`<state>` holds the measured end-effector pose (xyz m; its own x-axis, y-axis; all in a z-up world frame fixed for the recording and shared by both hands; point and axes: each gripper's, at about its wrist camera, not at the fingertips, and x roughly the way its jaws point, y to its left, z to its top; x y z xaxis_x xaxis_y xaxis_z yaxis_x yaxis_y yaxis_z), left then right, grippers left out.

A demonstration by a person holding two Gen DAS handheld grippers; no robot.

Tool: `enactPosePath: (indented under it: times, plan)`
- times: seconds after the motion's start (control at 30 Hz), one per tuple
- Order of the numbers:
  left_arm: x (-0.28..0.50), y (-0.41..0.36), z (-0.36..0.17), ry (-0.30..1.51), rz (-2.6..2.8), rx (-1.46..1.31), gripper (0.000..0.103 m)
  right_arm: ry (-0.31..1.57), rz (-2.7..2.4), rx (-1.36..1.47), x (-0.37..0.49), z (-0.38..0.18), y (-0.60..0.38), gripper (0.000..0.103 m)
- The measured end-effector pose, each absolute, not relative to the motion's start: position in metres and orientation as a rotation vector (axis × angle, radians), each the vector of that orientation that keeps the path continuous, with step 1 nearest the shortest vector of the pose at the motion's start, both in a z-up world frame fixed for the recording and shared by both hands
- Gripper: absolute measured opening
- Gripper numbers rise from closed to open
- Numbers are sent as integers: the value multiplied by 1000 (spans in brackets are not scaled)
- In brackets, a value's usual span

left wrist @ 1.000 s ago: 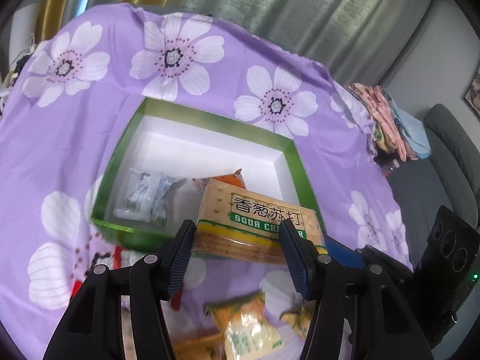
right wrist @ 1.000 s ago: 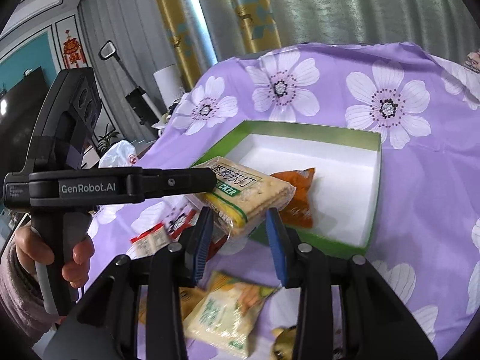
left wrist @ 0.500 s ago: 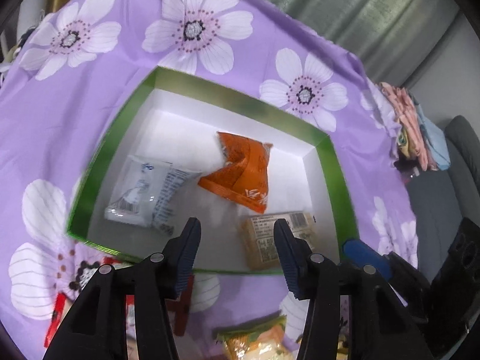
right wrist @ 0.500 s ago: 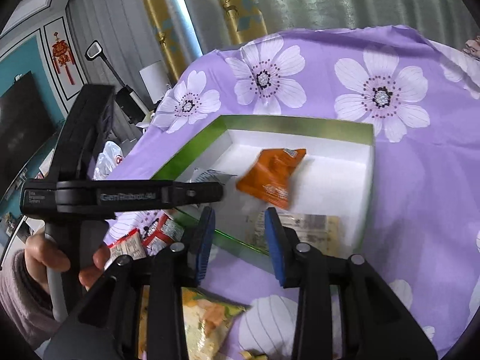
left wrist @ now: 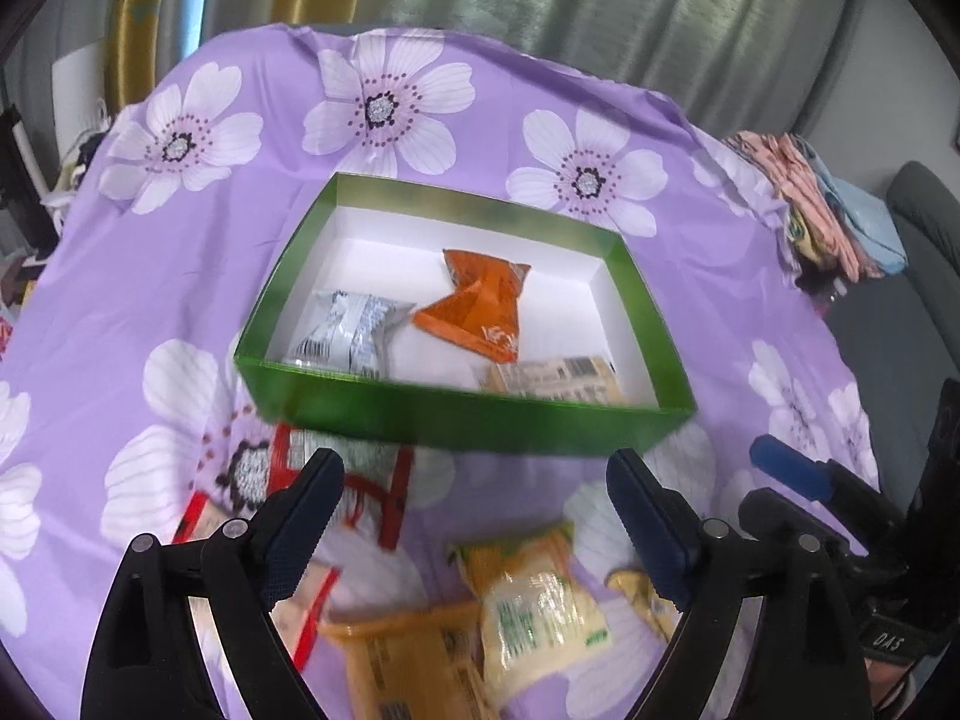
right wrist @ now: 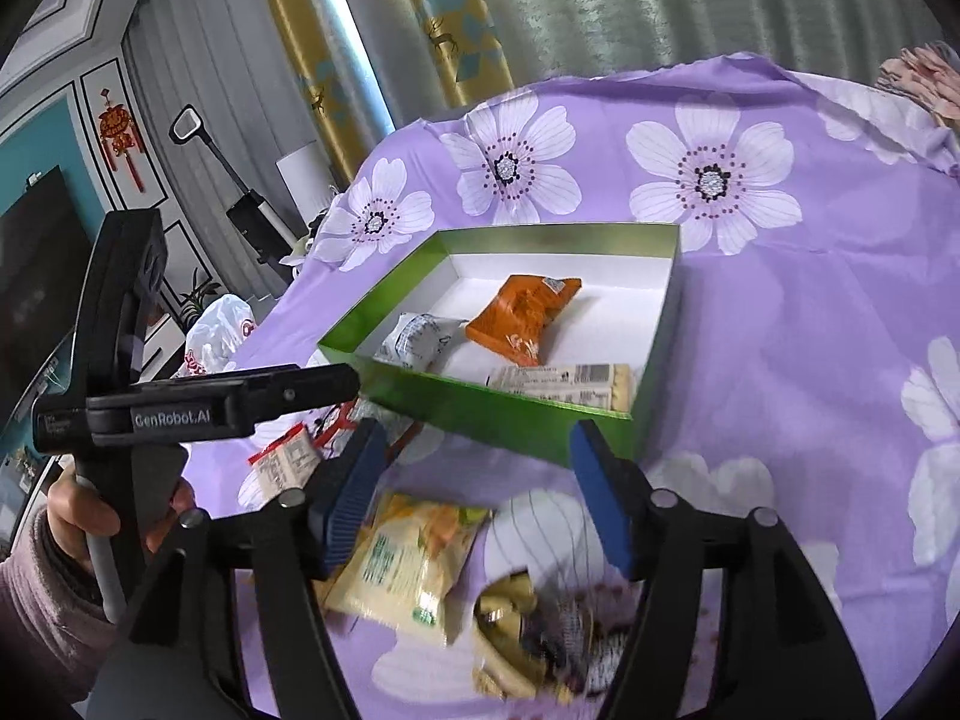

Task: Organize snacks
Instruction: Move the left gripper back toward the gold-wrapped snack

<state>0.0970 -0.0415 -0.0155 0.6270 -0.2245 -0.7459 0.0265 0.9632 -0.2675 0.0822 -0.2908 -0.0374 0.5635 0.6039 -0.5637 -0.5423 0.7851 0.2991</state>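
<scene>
A green box (left wrist: 468, 420) with a white inside sits on the purple flowered cloth. In it lie a silver packet (left wrist: 345, 336), an orange packet (left wrist: 480, 306) and a soda cracker pack (left wrist: 558, 381), also seen in the right wrist view (right wrist: 564, 387). My left gripper (left wrist: 480, 516) is open and empty, in front of the box. My right gripper (right wrist: 480, 492) is open and empty above loose snacks: a yellow-green packet (right wrist: 408, 564) and a gold packet (right wrist: 510, 630). Red-and-white packets (left wrist: 336, 480) and an orange packet (left wrist: 408, 660) lie near the left gripper.
The box (right wrist: 498, 414) also shows in the right wrist view, with the left gripper's handle (right wrist: 180, 408) at its left. Folded clothes (left wrist: 816, 204) and a grey chair (left wrist: 924, 222) are at the right. Curtains hang behind the table.
The left gripper let go of the soda cracker pack, which now lies in the box. Both grippers opened wider and pulled back toward the loose snacks in front of the box.
</scene>
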Motion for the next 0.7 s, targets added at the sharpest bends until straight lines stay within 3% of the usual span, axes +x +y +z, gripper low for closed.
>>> enactPosePath:
  times: [0.7]
  plan:
    - [12, -83, 0, 861, -100, -137, 90, 752, 669, 88, 14, -45, -316, 71]
